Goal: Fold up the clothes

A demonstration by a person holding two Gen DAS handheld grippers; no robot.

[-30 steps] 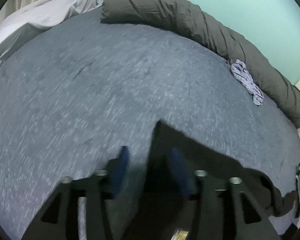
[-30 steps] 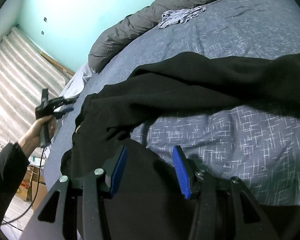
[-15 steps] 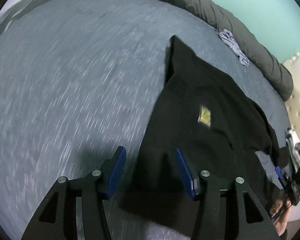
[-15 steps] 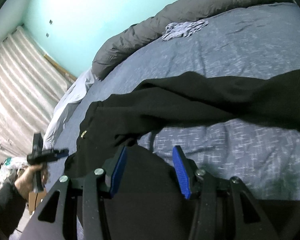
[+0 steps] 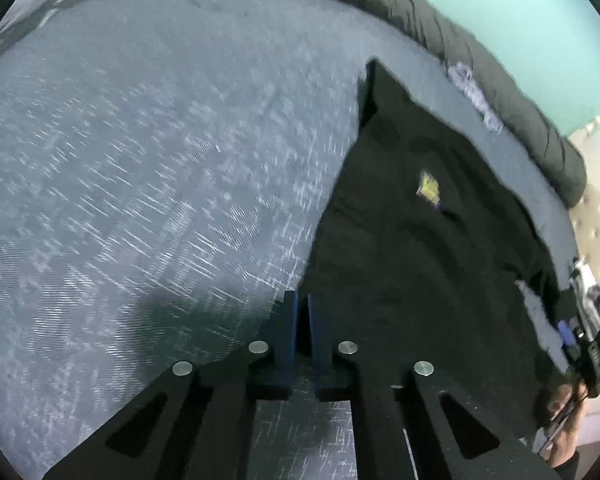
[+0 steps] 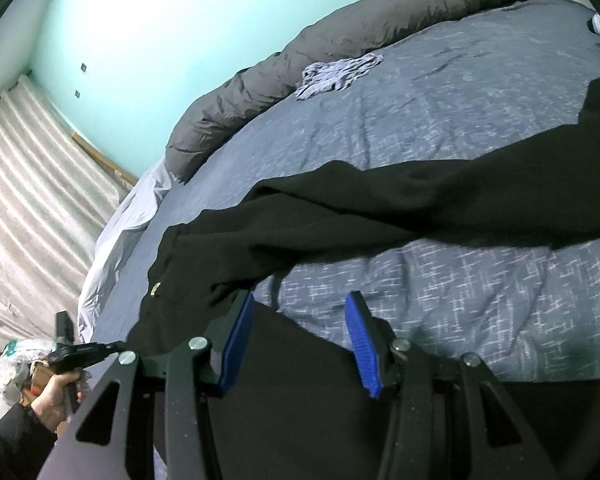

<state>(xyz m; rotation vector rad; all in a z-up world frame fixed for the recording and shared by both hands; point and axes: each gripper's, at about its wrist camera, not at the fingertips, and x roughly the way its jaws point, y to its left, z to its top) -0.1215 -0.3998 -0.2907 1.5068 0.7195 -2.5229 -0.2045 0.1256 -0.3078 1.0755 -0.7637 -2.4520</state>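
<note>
Your left gripper (image 5: 303,312) has its jaws pinched together at the black garment's (image 5: 420,240) near edge on the bed (image 5: 140,160); whether cloth is caught, unclear. Right gripper (image 6: 300,328) half open over it, gripping nothing. Next, likely: lift and fold across.

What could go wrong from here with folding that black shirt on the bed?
1. The left fingers are shut right at the edge of the black shirt. The blur hides what they caught: perhaps only a sliver that slips free, or the bedspread as well.
2. The right fingers stand open over a rumpled, bunched part of the shirt. Closing there could grab several layers and leave a crooked fold.
</note>
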